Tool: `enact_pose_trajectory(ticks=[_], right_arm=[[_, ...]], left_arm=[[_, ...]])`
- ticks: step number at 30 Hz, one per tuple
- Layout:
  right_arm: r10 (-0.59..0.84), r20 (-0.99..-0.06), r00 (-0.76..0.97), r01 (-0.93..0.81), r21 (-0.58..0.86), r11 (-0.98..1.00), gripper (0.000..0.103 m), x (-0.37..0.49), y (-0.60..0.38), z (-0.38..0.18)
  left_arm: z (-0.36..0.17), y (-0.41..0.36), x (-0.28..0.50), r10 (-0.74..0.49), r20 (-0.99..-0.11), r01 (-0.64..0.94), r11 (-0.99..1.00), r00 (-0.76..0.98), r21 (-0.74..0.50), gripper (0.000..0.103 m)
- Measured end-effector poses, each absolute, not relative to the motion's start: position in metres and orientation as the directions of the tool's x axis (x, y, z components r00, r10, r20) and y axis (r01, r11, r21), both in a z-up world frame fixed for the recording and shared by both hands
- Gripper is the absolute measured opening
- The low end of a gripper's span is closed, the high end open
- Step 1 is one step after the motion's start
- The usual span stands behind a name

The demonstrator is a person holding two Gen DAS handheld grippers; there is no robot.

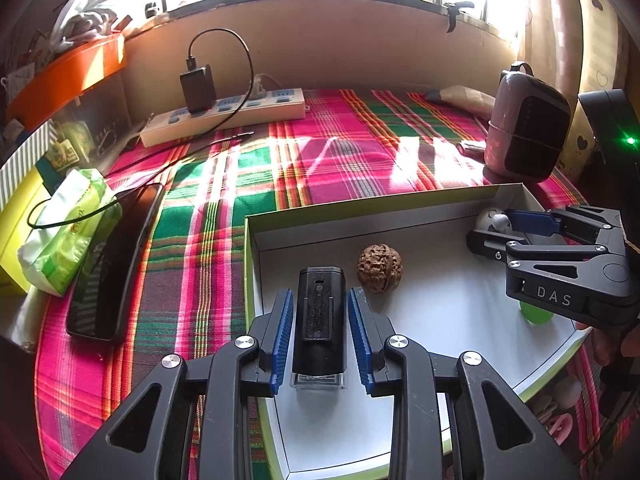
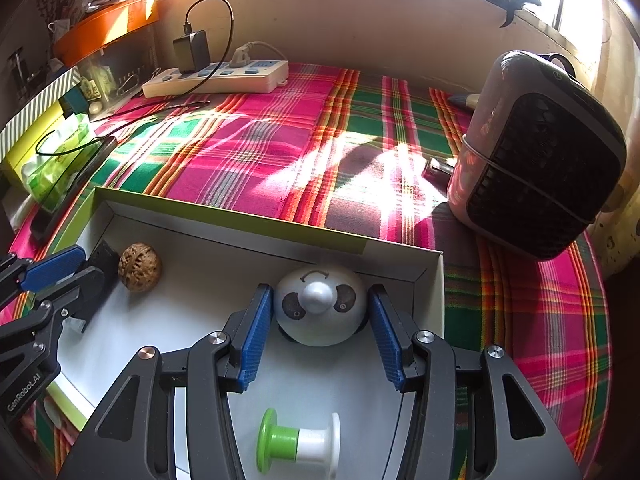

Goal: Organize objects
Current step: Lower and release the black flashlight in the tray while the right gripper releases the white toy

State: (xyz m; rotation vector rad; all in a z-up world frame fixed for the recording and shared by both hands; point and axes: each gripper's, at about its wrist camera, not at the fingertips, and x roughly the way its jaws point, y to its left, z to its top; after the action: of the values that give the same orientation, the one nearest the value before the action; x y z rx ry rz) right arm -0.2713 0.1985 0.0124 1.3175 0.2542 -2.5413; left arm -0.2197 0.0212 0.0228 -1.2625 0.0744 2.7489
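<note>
A white open box [image 1: 360,206] lies on the plaid cloth. My left gripper [image 1: 320,294] straddles a black rectangular device [image 1: 319,320] lying on the box floor; a thin gap shows at each blue pad, so it is open. A walnut [image 1: 379,268] sits just right of the device. My right gripper [image 2: 319,290] brackets a white panda-faced ball [image 2: 320,320] in the box's far right corner, with its pads slightly off the ball's sides, so it is open too. A green and white spool [image 2: 298,440] lies under the right gripper. The left gripper [image 2: 94,266] shows at the left edge of the right wrist view, beside the walnut [image 2: 140,267].
A pink and black fan [image 2: 536,156] stands right of the box. A power strip [image 1: 224,114] with a charger and cable lies at the back. A phone [image 1: 116,260] and a green tissue pack [image 1: 68,232] lie at the left. Plaid cloth [image 2: 304,140] stretches beyond the box.
</note>
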Motion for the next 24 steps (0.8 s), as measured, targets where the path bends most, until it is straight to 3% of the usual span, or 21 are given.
enact_pose_trajectory(ticks=[11,24], right_arm=[[-0.183,-0.801,-0.570,0.309,-0.003,-0.951,0.057,-0.258,0.205,0.025],[-0.211,-0.767,-0.606,0.294,0.030,-0.955,0.058,-0.227,0.218,0.044]], left_arm=[[0.034,0.021,-0.210,0.097,-0.745,-0.128,-0.992,-0.660,-0.016,0.034],[0.053,0.018,-0.178,0.110,-0.708,-0.134,-0.991,-0.697,-0.022,0.034]])
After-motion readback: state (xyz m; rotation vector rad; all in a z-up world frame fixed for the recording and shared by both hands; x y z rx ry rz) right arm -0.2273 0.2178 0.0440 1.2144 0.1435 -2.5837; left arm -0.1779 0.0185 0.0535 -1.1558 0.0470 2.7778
